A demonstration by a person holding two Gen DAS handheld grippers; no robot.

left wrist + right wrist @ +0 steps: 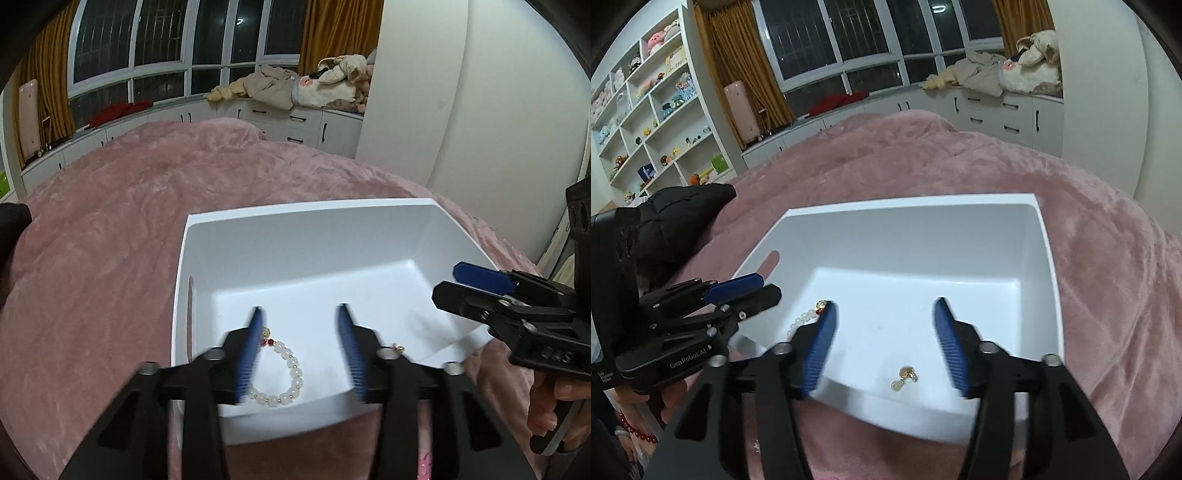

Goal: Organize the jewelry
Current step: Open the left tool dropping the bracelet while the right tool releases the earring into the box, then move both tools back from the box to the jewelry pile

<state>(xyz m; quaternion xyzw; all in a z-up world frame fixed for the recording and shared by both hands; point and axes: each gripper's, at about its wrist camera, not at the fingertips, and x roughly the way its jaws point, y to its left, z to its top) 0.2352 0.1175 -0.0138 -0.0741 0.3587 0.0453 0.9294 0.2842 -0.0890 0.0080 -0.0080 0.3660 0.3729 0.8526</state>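
Note:
A white open box sits on a pink bed cover. On its floor lies a white bead bracelet with red beads and a gold charm, partly hidden in the right wrist view. A small gold earring lies near the box's front wall; only a bit of it shows in the left wrist view. My left gripper is open and empty above the bracelet. My right gripper is open and empty above the earring.
The pink bed cover surrounds the box. White drawers with piled clothes run under the windows. A white shelf unit with toys stands far left. A red bead bracelet shows on a wrist at lower left.

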